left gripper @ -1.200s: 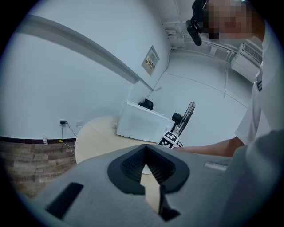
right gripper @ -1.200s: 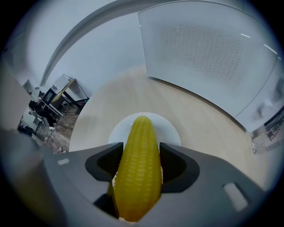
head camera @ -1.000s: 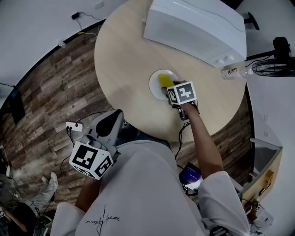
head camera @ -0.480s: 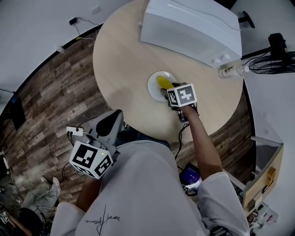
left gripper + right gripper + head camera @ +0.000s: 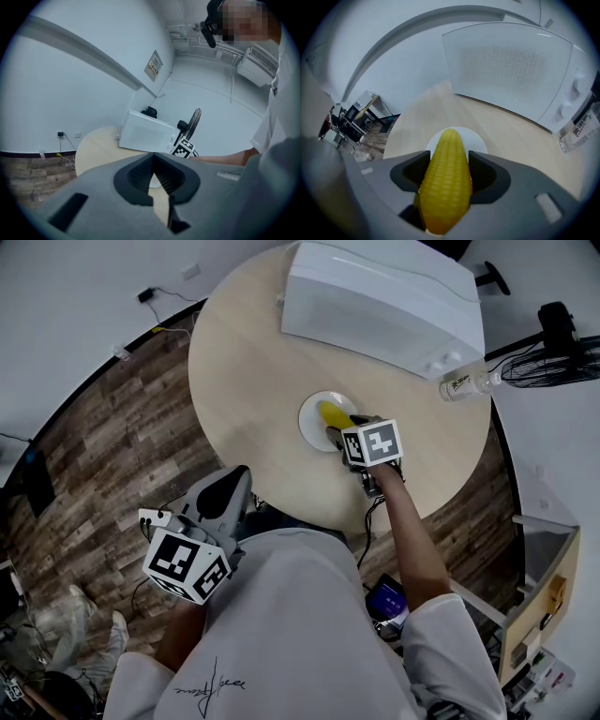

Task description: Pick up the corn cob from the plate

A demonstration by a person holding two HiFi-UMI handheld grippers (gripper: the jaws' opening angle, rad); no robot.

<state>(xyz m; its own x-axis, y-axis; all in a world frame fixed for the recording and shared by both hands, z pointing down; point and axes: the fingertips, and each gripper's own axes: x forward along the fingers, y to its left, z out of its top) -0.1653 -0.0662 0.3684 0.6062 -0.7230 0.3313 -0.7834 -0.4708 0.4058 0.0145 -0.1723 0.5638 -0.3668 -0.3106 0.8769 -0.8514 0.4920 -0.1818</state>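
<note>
**Corn Cob Clamped Over the Plate**

Head view: we are holding the right gripper (image 5: 339,430) over the table (image 5: 244,362), with the corn cob (image 5: 330,414) pointing toward ten o'clock above the plate (image 5: 309,420). The left gripper (image 5: 225,491) is hanging at seven o'clock, off the table.
Left gripper view: its jaws are meeting, empty.
Right gripper view: the jaws are squeezing the corn cob's sides.

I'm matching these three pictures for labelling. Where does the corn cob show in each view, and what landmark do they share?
Head view: corn cob near the centre, over the white plate.
Left gripper view: the cob is not visible.
Right gripper view: bottom centre, clamped in the right gripper.
Shared landmark: the white microwave at the table's far side.
</note>
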